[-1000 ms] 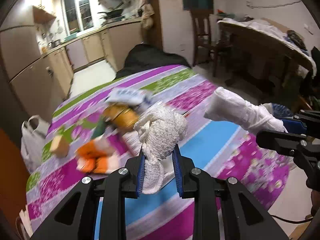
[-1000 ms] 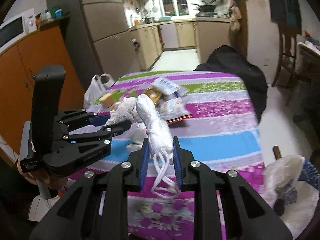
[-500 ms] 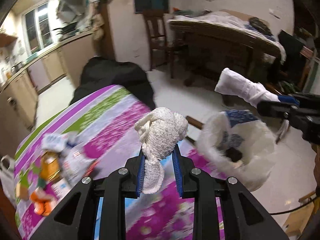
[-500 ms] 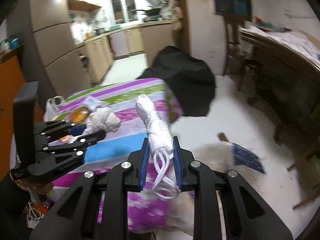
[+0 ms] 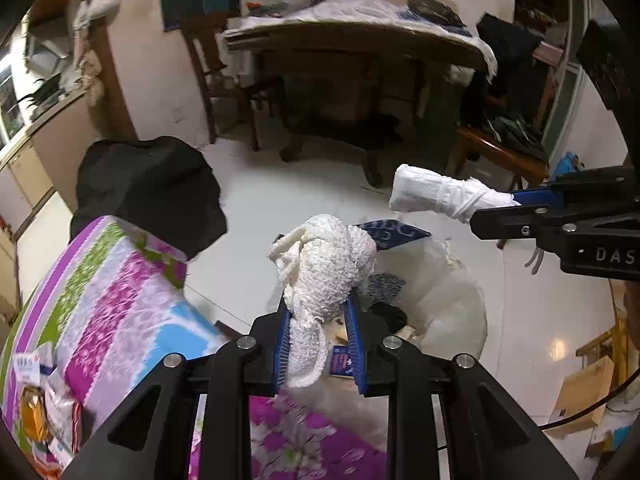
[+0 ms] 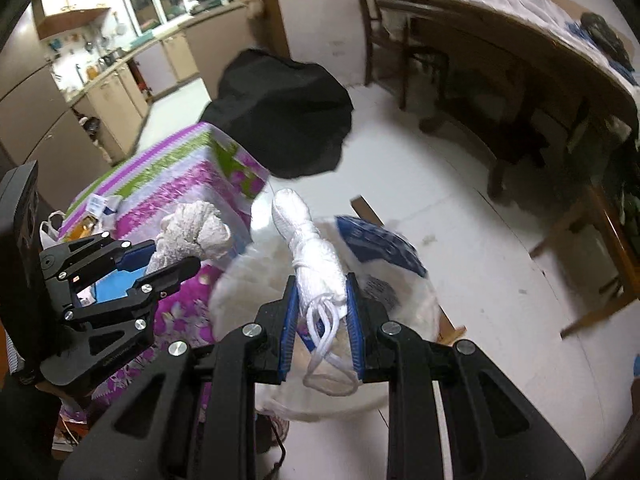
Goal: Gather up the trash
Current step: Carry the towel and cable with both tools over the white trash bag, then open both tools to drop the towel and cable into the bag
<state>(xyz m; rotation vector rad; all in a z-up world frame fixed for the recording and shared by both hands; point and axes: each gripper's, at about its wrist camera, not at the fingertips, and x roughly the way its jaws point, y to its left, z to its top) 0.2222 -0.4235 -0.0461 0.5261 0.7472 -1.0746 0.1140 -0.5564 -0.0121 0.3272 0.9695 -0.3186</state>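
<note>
My left gripper is shut on a knotted white rag and hangs past the table edge, over a white plastic trash bag standing open on the floor. My right gripper is shut on a rolled white cloth bundle tied with cord, also above the trash bag. In the left wrist view the right gripper comes in from the right with the cloth bundle. The right wrist view shows the left gripper at the left, with the rag.
A table with a striped floral cloth carries several wrappers at its near left. A black sack sits beyond the table. A wooden table and chair stand across the white floor. A cardboard box lies at the right.
Both grippers swung right, off the tabletop and out over the trash bag on the floor, each still gripping its white cloth. The wrappers slid to the left edge of view.
</note>
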